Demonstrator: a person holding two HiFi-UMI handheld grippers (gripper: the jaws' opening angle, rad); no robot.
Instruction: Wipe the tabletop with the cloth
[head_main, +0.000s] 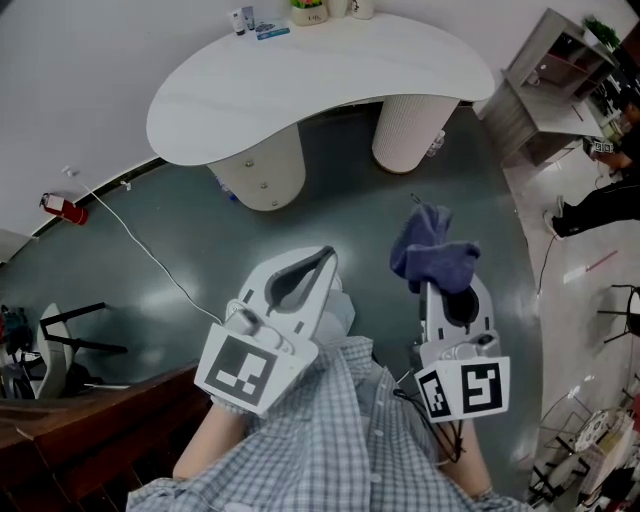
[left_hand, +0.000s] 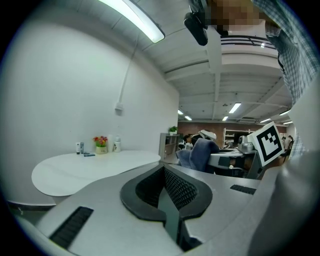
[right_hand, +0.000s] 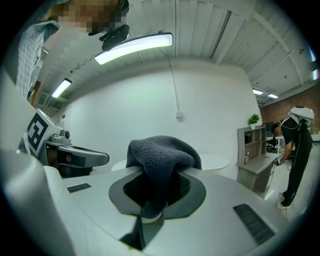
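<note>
A dark blue cloth bunches out of my right gripper, whose jaws are shut on it; in the right gripper view the cloth drapes over the jaw tips. My left gripper is shut with nothing in it, its jaws pressed together. Both grippers hang over the floor, well short of the white curved tabletop. In the left gripper view, that tabletop lies ahead at the left, and the cloth shows at the right.
Small bottles and a flower pot stand at the table's far edge against the wall. Two round pedestals hold the table up. A white cable runs across the dark floor. Shelving and a person are at the right.
</note>
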